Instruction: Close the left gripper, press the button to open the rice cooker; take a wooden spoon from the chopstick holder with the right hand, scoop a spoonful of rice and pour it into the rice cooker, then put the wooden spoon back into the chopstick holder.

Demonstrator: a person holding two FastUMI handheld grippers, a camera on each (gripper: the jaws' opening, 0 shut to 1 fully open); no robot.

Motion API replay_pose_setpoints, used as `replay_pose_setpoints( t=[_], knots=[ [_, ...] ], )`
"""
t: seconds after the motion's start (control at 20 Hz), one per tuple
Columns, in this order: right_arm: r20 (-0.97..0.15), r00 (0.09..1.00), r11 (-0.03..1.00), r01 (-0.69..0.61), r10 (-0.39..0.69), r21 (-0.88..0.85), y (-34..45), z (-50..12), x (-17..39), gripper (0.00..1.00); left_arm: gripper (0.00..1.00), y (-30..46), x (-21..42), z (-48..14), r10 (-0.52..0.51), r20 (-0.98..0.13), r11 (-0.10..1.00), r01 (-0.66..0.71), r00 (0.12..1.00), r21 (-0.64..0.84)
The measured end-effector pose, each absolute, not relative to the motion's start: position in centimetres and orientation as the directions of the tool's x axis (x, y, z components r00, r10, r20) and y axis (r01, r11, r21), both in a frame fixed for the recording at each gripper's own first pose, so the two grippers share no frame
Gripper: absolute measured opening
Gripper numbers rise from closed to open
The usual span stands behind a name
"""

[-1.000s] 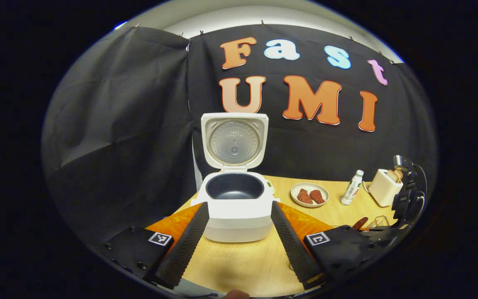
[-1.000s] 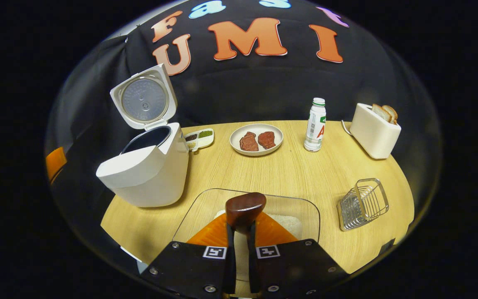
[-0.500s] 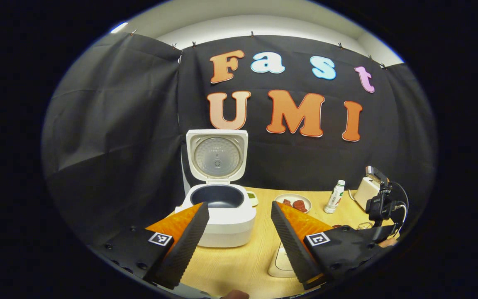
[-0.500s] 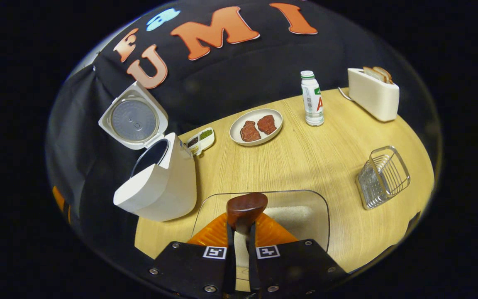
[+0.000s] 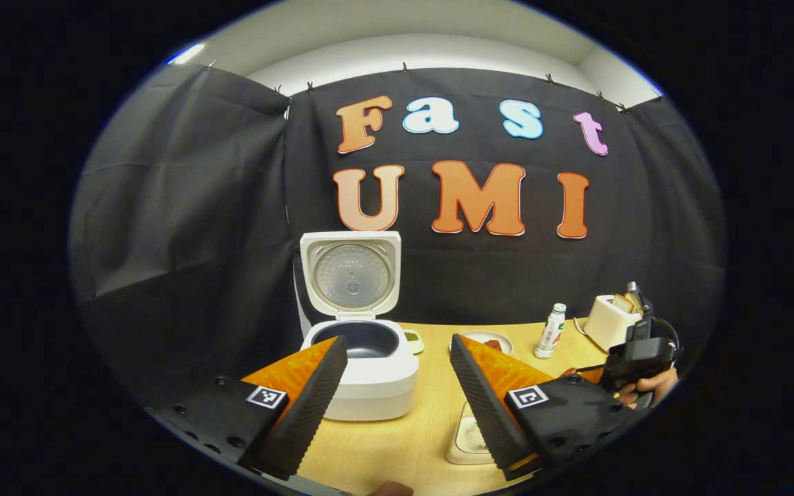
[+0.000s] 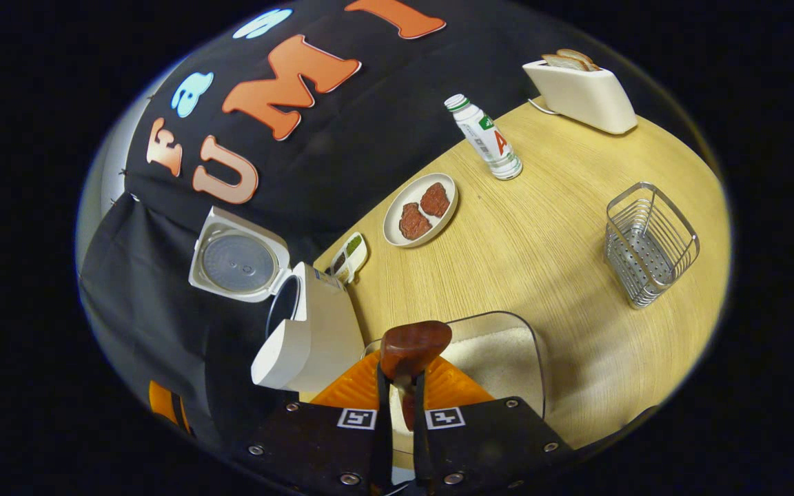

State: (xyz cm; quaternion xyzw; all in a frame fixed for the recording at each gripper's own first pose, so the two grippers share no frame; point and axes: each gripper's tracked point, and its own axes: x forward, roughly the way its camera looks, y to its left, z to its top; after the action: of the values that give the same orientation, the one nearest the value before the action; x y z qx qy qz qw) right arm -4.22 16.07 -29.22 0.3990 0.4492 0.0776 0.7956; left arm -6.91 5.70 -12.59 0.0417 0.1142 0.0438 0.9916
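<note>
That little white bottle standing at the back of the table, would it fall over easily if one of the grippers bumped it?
Probably yes. The bottle is tall and narrow on a small base, so a knock near its cap would likely tip it. Its round body would then probably roll across the smooth table. It looks like light plastic, so likely not fragile.

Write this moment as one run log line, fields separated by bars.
rice cooker: lid open | right gripper: shut on wooden spoon, over rice container | left gripper: open
</note>
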Motion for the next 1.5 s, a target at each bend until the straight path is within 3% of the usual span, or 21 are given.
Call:
replay_pose_setpoints(
  t=[0.55,0.9,1.1,1.5],
  knots=[
    [-0.516,0.678,0.498,0.248,0.524,0.831,12.9,-26.6,-2.9,0.12,1.00,12.5,-5.3,-9.3,0.176,-0.182,0.983,-0.162,0.967,0.091],
    [-0.407,0.732,0.291,0.289,0.546,0.912,13.0,-23.5,-0.9,0.12,1.00,17.2,-4.7,-7.9,0.238,-0.162,0.970,-0.227,0.958,0.085],
    [-0.344,0.752,0.211,0.271,0.563,0.939,15.1,-20.6,1.6,0.11,1.00,20.4,-4.4,-6.3,0.266,-0.149,0.963,-0.255,0.952,0.089],
    [-0.257,0.721,0.179,0.184,0.644,0.966,24.6,-15.8,8.1,0.11,1.00,25.4,-4.4,-3.7,0.293,-0.118,0.954,-0.282,0.949,0.100]
  ],
)
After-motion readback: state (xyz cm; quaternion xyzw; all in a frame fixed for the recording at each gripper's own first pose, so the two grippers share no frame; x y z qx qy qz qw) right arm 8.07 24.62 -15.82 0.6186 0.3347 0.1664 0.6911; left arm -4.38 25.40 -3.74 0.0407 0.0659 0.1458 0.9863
